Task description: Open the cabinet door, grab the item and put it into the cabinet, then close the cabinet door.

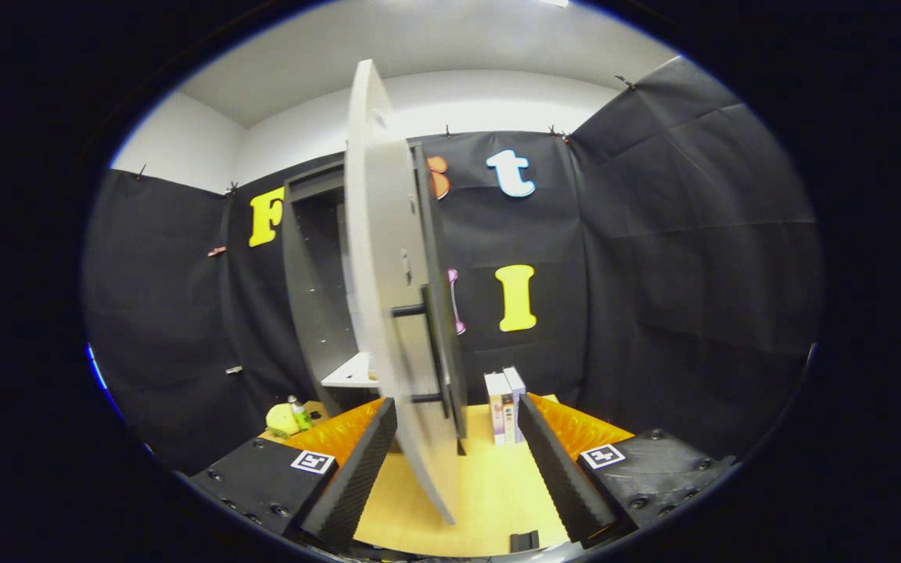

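A dark cabinet (pixel 311 274) stands at the back of the wooden table (pixel 497 493). Its pale door (pixel 388 281) is swung wide open and stands edge-on toward me, reaching down between my fingers. A dark bar handle (pixel 436 344) runs down the door's right face. My gripper (pixel 458 442) is open; the door's lower edge sits in the gap, closer to the left finger (pixel 357 469), and neither finger presses on it. A white shelf (pixel 350 374) shows inside the cabinet. Upright boxes (pixel 504 407) stand just beyond the right finger (pixel 560 469).
A yellow-green round item (pixel 281 421) and a small bottle (pixel 299 413) sit on the table left of the cabinet, beyond the left finger. A small black block (pixel 524 540) lies at the table's near edge. Black cloth walls close in on all sides.
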A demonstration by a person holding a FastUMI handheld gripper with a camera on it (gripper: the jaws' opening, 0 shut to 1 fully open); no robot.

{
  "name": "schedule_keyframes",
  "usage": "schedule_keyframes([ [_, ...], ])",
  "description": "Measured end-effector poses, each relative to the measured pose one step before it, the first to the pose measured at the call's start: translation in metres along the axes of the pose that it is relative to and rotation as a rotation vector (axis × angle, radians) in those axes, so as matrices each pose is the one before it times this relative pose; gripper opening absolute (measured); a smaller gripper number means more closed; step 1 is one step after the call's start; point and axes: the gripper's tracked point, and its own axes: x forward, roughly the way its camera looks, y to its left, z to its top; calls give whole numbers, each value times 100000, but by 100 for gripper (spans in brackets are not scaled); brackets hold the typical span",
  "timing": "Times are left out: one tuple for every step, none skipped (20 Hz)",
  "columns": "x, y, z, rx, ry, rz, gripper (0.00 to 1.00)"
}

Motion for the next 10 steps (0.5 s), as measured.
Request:
schedule_keyframes([
  [1018,-1013,321,1006,-438,-2419,98],
  [912,-661,225,1333,-440,-1700,98],
  [761,-652,309,767,-550,-2054,98],
  [915,-710,175,-81,-429,-1952,98],
  [795,-598,183,-1089,-616,-2279,98],
  [922,-347,76,-1815,-305,-2126,98],
  [634,-75,7,-1969,294,-965,98],
  [411,378,66,-1608,-47,79,98],
  [336,494,35,-1400,204,457,98],
  [186,542,85,-1498,37,664,98],
])
